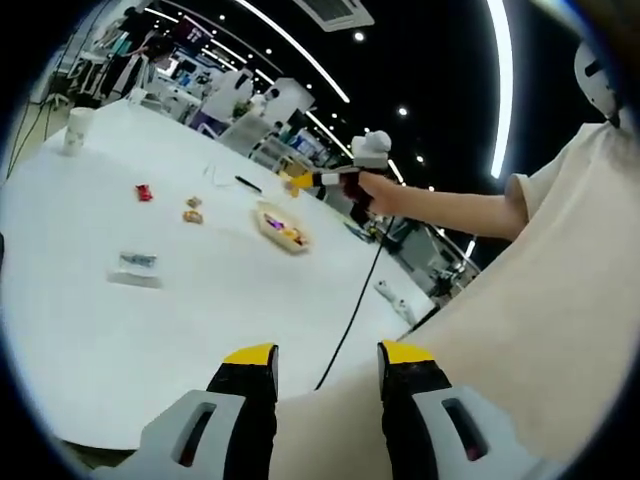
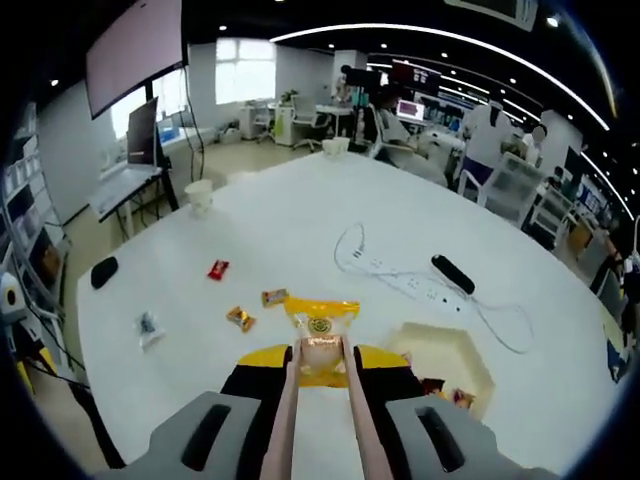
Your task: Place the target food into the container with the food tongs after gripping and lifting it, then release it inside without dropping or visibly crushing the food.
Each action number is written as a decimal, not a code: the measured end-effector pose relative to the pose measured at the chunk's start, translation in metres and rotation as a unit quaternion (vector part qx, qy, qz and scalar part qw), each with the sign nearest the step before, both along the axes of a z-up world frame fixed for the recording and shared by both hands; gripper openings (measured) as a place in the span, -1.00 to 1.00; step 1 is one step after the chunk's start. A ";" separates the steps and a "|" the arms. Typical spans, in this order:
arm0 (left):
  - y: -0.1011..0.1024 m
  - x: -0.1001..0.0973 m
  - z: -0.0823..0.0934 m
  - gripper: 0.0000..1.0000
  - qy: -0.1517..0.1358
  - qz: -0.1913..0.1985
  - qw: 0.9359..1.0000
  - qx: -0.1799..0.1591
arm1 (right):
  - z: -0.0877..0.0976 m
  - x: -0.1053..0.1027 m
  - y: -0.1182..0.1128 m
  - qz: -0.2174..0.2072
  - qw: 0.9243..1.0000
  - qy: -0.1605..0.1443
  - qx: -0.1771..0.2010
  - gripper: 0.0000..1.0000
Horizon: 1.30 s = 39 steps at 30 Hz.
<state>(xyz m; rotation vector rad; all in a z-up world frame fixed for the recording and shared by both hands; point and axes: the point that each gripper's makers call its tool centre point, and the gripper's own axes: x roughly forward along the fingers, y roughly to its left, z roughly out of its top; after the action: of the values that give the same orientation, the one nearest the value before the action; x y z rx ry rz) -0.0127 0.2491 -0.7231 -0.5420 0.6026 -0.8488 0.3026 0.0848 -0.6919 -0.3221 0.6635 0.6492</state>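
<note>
My right gripper (image 2: 320, 362) is shut on a pair of pale food tongs (image 2: 287, 410). The tongs pinch a yellow snack packet (image 2: 320, 325), which hangs above the white table (image 2: 300, 215). The tan container (image 2: 440, 362) lies just right of the packet and holds a few small snacks. In the left gripper view, a hand holds the right gripper (image 1: 345, 178) over the far side of the table, the yellow packet (image 1: 299, 182) at its tip, above and just beyond the container (image 1: 280, 225). My left gripper (image 1: 327, 356) is open near the table's edge, holding nothing.
Loose snacks lie on the table: a red one (image 2: 217, 268), two orange ones (image 2: 274, 296) and a clear packet (image 2: 148, 325). A white power strip with cable (image 2: 400, 280), a black marker (image 2: 452, 273), a paper cup (image 2: 200, 195) and a black mouse (image 2: 103, 271) sit further out. A black cable (image 1: 350, 315) runs off the edge.
</note>
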 end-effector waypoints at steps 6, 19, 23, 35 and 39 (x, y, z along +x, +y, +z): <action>-0.002 -0.004 -0.001 -0.23 0.003 -0.002 1.000 -0.001 | 0.006 0.008 -0.012 -0.014 1.000 -0.007 0.004 -0.54; -0.006 -0.004 0.002 -0.23 -0.003 -0.008 1.000 -0.004 | 0.022 0.017 -0.037 -0.043 0.999 -0.025 0.005 -0.53; -0.008 -0.006 0.002 -0.23 -0.003 -0.010 1.000 -0.005 | 0.026 0.019 -0.046 -0.058 0.998 -0.028 0.010 -0.53; -0.007 -0.009 0.005 -0.23 -0.006 -0.005 1.000 -0.017 | 0.040 0.024 -0.064 -0.099 0.993 -0.037 0.044 -0.53; -0.007 -0.009 0.003 -0.23 -0.006 -0.009 1.000 -0.012 | 0.039 0.029 -0.074 -0.107 0.992 -0.043 0.046 -0.52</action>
<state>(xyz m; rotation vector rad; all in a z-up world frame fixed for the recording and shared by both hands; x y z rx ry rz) -0.0221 0.2417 -0.7202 -0.5535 0.5878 -0.8763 0.3317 0.0108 -0.6525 -0.1894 0.5752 0.4563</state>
